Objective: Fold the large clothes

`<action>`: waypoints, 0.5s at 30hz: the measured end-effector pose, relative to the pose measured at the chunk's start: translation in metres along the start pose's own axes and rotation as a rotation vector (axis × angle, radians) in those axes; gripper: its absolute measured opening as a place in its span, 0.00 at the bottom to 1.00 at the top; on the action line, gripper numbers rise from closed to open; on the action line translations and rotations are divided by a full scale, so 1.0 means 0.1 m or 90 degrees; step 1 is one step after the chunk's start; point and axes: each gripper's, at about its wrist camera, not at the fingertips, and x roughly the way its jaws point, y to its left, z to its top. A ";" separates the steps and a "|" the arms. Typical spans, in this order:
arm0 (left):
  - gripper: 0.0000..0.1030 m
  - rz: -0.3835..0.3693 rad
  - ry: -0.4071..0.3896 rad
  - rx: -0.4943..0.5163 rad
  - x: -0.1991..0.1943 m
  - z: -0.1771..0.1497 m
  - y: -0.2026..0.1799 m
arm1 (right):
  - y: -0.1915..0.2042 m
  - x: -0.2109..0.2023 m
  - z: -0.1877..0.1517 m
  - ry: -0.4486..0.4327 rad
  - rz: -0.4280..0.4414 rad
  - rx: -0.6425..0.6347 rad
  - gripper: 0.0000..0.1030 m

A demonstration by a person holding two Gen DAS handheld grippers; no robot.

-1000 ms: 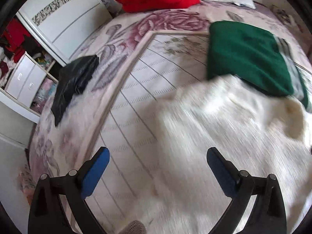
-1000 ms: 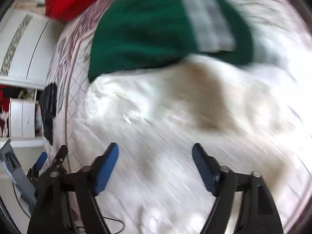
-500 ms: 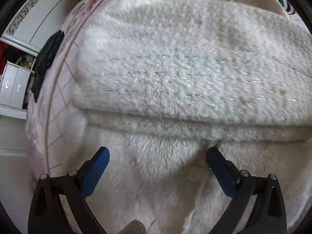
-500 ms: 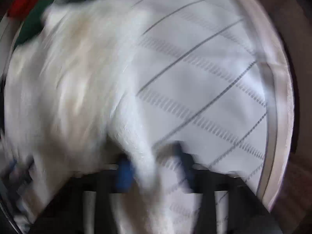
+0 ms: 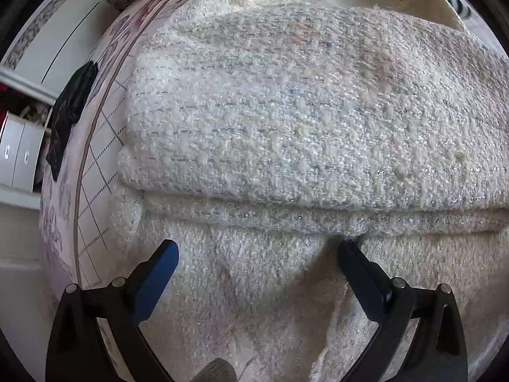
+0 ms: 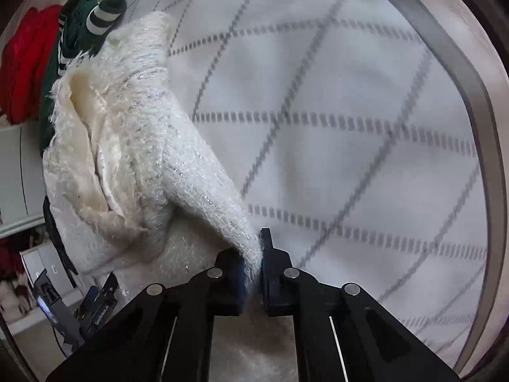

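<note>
The bed (image 6: pixel 334 89) carries everything; it has a white cover w/ grey dashed diagonal lines, a plain band around this part, and a purple flower print near the edge. Directly on it lies the cream fuzzy sweater (image 5: pixel 302 121), folded over itself, taking most of the left wrist view. At the far side a green garment w/ white stripes (image 6: pixel 76 28) lies touching the sweater, and a red garment (image 6: pixel 22 63) just beside the green one. A black cloth (image 5: pixel 68 117) lies on the flower part near the bed's left edge, apart from the sweater.
</note>
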 end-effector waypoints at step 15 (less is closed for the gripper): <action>1.00 -0.003 -0.026 -0.002 -0.47 -0.54 0.59 | 0.12 -0.44 -1.19 0.039 -0.082 0.004 0.40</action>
